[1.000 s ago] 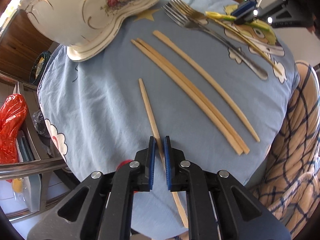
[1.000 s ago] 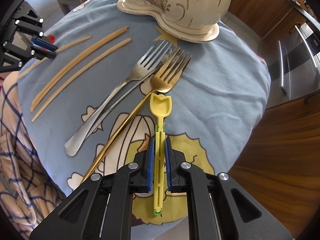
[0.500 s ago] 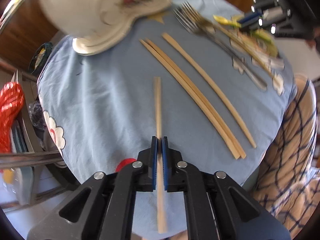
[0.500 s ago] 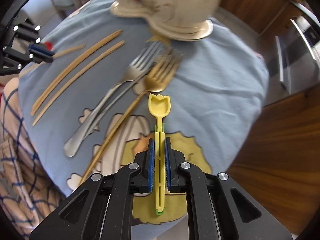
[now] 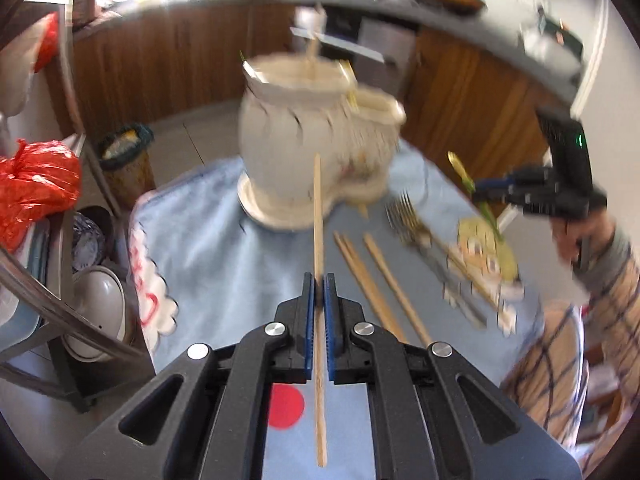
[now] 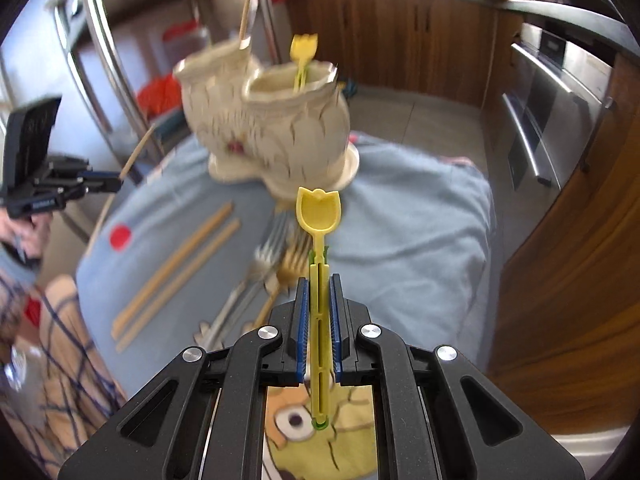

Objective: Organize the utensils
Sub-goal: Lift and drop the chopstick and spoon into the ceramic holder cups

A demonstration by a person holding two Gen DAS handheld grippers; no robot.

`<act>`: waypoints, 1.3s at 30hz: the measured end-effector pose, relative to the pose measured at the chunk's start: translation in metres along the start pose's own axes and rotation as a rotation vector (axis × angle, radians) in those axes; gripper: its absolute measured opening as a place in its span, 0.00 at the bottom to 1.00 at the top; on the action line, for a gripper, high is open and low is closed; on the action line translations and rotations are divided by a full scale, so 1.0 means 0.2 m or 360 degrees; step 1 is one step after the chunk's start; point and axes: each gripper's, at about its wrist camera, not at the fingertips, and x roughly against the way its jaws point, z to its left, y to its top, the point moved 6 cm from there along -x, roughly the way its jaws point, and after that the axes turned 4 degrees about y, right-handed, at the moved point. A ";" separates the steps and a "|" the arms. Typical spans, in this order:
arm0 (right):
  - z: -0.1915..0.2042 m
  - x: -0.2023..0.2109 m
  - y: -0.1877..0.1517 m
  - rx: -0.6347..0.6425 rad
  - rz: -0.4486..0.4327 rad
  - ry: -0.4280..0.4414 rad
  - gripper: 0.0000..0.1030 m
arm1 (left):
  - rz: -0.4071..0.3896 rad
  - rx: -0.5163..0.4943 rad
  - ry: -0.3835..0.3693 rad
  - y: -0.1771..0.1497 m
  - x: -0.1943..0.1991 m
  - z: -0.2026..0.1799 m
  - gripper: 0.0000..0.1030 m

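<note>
On the blue tablecloth (image 5: 224, 248) three chopsticks (image 5: 376, 276) and the forks (image 6: 276, 252) remained. Both grippers had lifted within the second: the left gripper (image 5: 319, 280) clenched a chopstick (image 5: 318, 208), the right gripper (image 6: 319, 284) a yellow spoon (image 6: 318, 210), both raised toward the ceramic holder (image 6: 276, 120).

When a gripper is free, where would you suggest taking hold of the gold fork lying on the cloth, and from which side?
I would grip the gold fork along its slim handle, coming straight down from above with the fingers across it. It lies flat on the blue cloth with its tines beside those of the silver fork, so the handle further back probably offers more room.
</note>
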 end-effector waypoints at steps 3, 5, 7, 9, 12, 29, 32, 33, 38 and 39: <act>0.03 0.02 0.06 -0.0072 -0.0164 0.0051 0.10 | -0.0202 0.0087 -0.0014 0.07 0.05 0.02 0.04; 0.04 0.04 0.11 -0.0112 -0.0277 0.0095 0.10 | -0.0310 0.0115 0.0002 0.12 0.08 0.03 0.04; 0.05 0.05 0.15 -0.0147 -0.0398 0.0143 0.10 | -0.0410 0.0130 0.0014 0.16 0.10 0.03 0.04; 0.05 0.06 0.19 -0.0178 -0.0490 0.0161 0.10 | -0.0516 0.0149 0.0015 0.20 0.13 0.03 0.04; 0.07 0.04 0.26 -0.0179 -0.0589 0.0138 0.10 | -0.0641 0.0193 -0.0005 0.26 0.14 0.02 0.04; 0.13 0.08 0.65 -0.0113 -0.0963 0.0159 0.10 | -0.1118 0.0261 0.0014 0.69 0.28 0.01 0.04; 0.13 0.08 0.68 -0.0104 -0.1003 0.0142 0.10 | -0.1256 0.0284 0.0013 0.76 0.32 0.01 0.04; 0.13 0.07 0.69 -0.0096 -0.1017 0.0138 0.10 | -0.1295 0.0284 0.0012 0.78 0.33 0.00 0.04; 0.11 0.05 0.74 -0.0077 -0.1063 0.0103 0.10 | -0.1371 0.0215 0.0162 0.84 0.23 -0.05 0.04; 0.12 0.04 0.74 -0.0069 -0.1062 0.0093 0.10 | -0.1355 0.0204 0.0184 0.84 0.20 -0.05 0.04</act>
